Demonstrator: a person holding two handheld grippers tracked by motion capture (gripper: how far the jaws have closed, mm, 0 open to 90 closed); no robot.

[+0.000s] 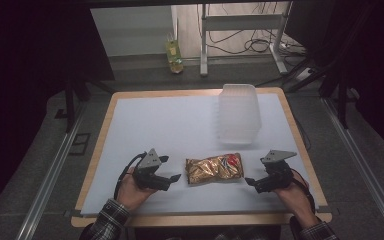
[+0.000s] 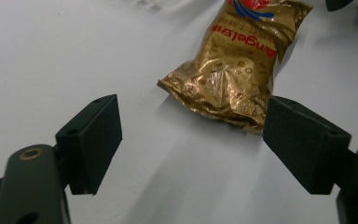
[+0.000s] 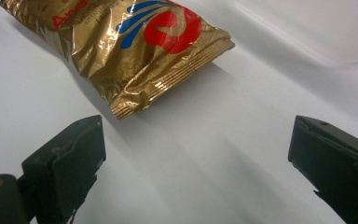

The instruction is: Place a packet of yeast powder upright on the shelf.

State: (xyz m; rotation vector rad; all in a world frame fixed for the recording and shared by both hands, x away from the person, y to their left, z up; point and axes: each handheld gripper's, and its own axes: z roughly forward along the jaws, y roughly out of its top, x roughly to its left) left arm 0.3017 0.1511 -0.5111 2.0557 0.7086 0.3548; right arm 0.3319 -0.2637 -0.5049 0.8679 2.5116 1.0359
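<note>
— Two grippers on the table, one per hand. State of each?

— Left gripper (image 1: 172, 171) lies low at the near left of the white sheet (image 1: 160, 125), jaws apart with nothing between them. Its own view has the pads well separated over bare sheet, the far pad close beside the packet's crimped end; whether it touches there I cannot say from that angle. Right gripper (image 1: 251, 182) sits at the near right, jaws wide apart and holding nothing.

— And the item under work?

— One gold foil snack packet (image 1: 214, 169), lying flat on the sheet between the two grippers, lengthwise across the table. Red and blue print sits at the end nearest the right gripper; the foil is creased. Neither tool has it.

— Anything else on the surface?

— One stack of clear plastic trays (image 1: 238, 112) at the far right of the sheet, well apart from the packet. Wooden table edge (image 1: 99, 150) shows round the sheet. On the floor beyond, a yellow bottle (image 1: 174, 56).
</note>
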